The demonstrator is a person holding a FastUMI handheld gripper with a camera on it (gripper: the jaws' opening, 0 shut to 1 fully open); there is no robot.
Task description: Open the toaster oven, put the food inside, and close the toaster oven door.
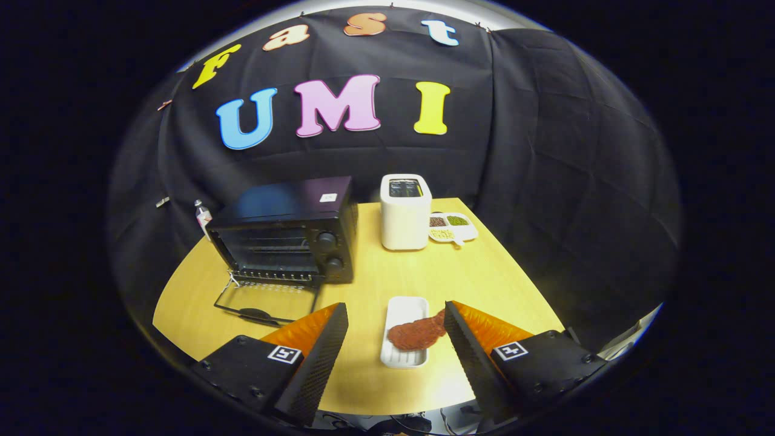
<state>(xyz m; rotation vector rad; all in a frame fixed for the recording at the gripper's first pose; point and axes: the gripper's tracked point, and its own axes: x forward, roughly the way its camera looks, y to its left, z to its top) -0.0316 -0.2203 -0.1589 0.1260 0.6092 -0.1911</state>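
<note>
A black toaster oven [284, 236] stands at the back left of the wooden table [484, 278]. Its glass door [266, 303] hangs open and lies flat toward me, showing the wire rack inside. A flat reddish-brown piece of food [415, 333] lies on a narrow white tray [404, 332], hanging over the tray's right rim. My gripper [396, 315] is open and held above the table. The tray and the food sit between its two fingers, and the right fingertip [451, 312] is close beside the food. Neither finger touches anything.
A white pop-up toaster [404, 212] stands right of the oven at the back. Beside it lies a small white divided dish [453, 227] with dark and green contents. A small bottle [203, 217] stands at the oven's left. The table's near edge is just below the fingers.
</note>
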